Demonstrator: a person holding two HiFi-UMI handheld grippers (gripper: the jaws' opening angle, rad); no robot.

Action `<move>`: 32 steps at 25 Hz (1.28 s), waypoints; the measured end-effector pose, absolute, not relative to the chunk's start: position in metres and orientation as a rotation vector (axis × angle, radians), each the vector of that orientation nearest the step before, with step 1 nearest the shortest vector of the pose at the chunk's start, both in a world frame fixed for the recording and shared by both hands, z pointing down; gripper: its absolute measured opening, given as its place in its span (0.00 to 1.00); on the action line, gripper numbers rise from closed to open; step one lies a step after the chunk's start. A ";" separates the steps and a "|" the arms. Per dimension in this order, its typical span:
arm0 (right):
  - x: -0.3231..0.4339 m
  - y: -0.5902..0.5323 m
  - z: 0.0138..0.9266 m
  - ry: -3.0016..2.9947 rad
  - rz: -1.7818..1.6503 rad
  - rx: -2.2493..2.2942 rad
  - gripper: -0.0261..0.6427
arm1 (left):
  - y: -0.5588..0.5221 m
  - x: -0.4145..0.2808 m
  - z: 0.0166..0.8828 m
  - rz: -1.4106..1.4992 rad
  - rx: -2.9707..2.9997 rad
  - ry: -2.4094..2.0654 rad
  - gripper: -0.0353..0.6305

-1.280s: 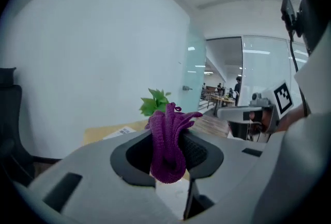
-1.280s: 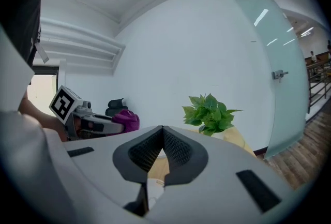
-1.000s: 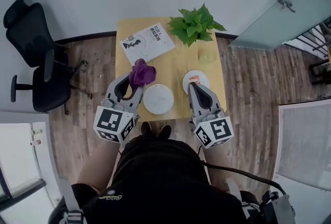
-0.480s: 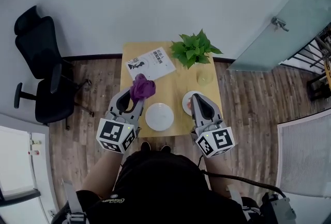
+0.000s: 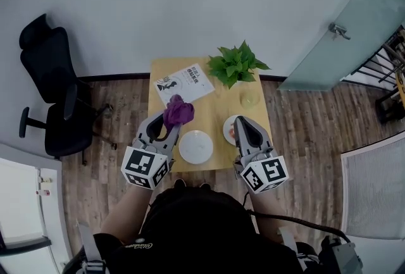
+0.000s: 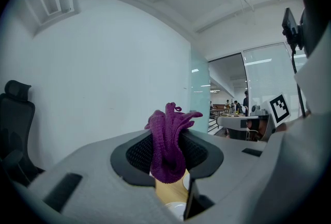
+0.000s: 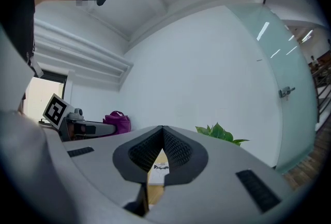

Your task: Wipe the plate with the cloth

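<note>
The left tool point(image 5: 171, 123) clamped the purple cloth point(image 5: 178, 112), the right tool point(image 5: 238, 122) sat clenched empty — plate point(image 5: 195, 147) between them.

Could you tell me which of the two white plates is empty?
The larger round white plate, middle of the front edge, is bare; the smaller white plate beside it carries something orange.

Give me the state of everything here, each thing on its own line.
Purple cloth: bunched, held above the table
Left tongs: shut on the cloth
Right tongs: shut, empty
White plate: flat on the table, bare
Booklet: closed, lying flat
Green cup: upright
Potted plant: upright
</note>
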State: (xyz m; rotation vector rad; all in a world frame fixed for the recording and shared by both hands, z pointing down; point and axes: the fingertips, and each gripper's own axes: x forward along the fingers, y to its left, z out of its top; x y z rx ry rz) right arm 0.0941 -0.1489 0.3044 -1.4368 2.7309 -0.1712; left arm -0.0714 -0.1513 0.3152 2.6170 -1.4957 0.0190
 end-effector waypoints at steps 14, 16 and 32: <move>0.092 -0.151 0.304 2.745 -0.115 -1.443 0.04 | -0.155 -0.071 0.320 0.041 2.619 -1.475 0.24; 0.092 -0.151 0.305 2.743 -0.119 -1.445 0.04 | -0.156 -0.071 0.321 0.040 2.616 -1.473 0.24; 0.093 -0.153 0.306 2.742 -0.122 -1.460 0.04 | -0.158 -0.069 0.319 0.042 2.626 -1.460 0.24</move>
